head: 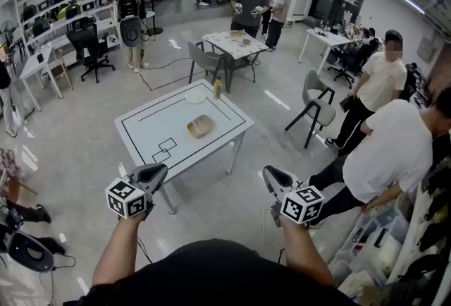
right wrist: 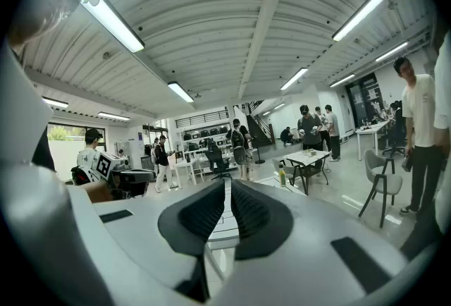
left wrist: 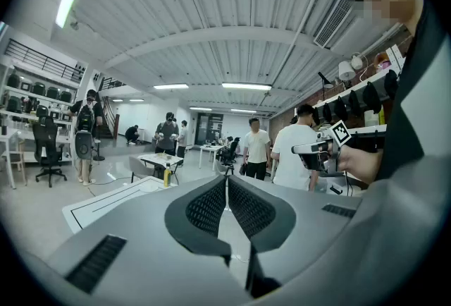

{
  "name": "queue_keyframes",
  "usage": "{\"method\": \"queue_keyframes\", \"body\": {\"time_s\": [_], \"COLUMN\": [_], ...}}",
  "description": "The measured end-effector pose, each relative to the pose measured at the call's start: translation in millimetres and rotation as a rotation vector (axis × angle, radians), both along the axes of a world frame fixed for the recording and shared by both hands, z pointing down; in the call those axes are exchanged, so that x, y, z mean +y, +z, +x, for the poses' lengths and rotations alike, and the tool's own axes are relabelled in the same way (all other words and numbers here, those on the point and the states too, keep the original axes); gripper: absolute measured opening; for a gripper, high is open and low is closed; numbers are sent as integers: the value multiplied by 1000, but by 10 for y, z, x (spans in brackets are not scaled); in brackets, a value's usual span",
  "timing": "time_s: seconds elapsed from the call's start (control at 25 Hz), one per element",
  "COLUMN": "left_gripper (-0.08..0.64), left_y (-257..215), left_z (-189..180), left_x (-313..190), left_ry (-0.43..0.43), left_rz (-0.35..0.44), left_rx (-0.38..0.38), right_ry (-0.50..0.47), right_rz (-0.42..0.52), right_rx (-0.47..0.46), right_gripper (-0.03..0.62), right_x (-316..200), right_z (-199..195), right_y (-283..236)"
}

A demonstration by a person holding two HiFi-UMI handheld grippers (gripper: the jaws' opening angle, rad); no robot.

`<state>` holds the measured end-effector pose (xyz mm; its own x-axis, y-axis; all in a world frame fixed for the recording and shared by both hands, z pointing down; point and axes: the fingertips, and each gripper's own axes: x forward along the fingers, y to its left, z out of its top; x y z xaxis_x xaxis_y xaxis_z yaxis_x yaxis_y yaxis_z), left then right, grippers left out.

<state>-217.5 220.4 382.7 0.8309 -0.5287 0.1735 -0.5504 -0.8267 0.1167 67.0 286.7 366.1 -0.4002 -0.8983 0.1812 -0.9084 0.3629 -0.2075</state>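
Note:
Both grippers are held in the air in front of a white table (head: 151, 135) marked with black lines, and neither touches anything. My left gripper (head: 161, 170) is shut with nothing between its ribbed pads (left wrist: 211, 206). My right gripper (head: 268, 173) is also shut and empty, its pads (right wrist: 248, 211) pressed together. On the table lie a shallow wooden bowl (head: 200, 126), a white plate (head: 195, 95) and a small yellow bottle (head: 217, 89), all well beyond the jaws. The bottle (left wrist: 167, 176) shows in the left gripper view, as does the right gripper (left wrist: 317, 149).
A person in a white shirt (head: 394, 149) bends close on the right, next to shelves of clutter (head: 416, 241). Grey chairs (head: 317, 103) stand right of the table. A second table (head: 232, 44) and several people are farther back. Desks and an office chair (head: 91, 47) line the left wall.

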Motion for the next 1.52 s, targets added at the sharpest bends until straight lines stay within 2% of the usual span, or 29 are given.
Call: {"method": "queue_keyframes", "body": {"time_s": [0.44, 0.64, 1.04, 1.52], "left_gripper": [29, 29, 28, 28], "left_y": [-191, -89, 71, 232], "left_z": [-320, -435, -345, -79], "left_x": [147, 136, 55, -469], "left_ry": [-2, -22, -39, -60], "left_rz": [21, -3, -21, -50], "left_rx": [13, 23, 5, -13], "right_ry": [-17, 4, -31, -49], "right_rz": [-24, -22, -25, -45], "right_rx": [24, 20, 1, 24], "right_gripper": [43, 37, 33, 33], "right_x": [71, -6, -241, -833], "right_z": [-312, -349, -300, -10], "right_y": [-52, -48, 115, 324]}}
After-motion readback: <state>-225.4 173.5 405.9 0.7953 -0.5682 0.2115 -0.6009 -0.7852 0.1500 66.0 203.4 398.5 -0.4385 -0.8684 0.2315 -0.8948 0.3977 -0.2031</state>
